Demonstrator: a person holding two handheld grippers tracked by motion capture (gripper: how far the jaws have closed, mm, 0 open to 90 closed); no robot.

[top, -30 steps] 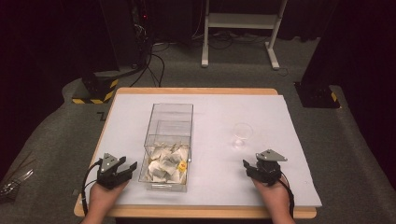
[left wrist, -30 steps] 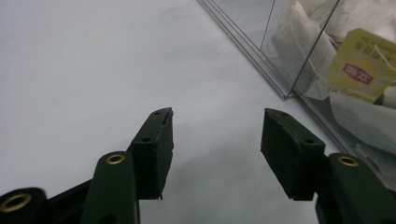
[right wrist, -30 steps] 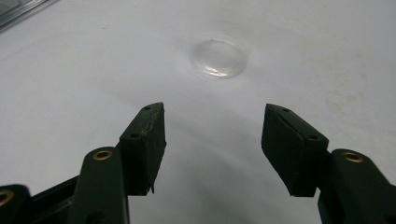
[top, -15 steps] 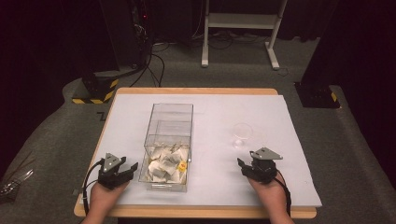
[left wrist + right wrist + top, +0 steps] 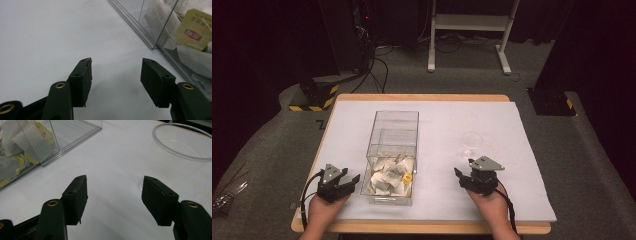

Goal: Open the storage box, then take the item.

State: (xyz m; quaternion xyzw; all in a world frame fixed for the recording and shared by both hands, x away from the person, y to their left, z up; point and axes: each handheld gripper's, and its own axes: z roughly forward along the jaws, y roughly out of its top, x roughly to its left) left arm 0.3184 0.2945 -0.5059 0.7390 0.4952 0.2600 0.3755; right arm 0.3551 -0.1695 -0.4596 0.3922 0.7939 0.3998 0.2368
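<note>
Grippers flank our clear box [image 5: 395, 145] of tea bags [image 5: 389, 175]: left gripper [image 5: 343, 183] spread empty beside it, right gripper [image 5: 460, 176] just opening, empty, near the glass cup [image 5: 472, 142].

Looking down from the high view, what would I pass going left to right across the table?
Left tool → clear box with tea bags in its near end → right tool, with the clear cup just beyond it.

Probably a lab: dark curtains, floor cables [image 5: 379, 67], hazard-striped stand base [image 5: 314, 97].
</note>
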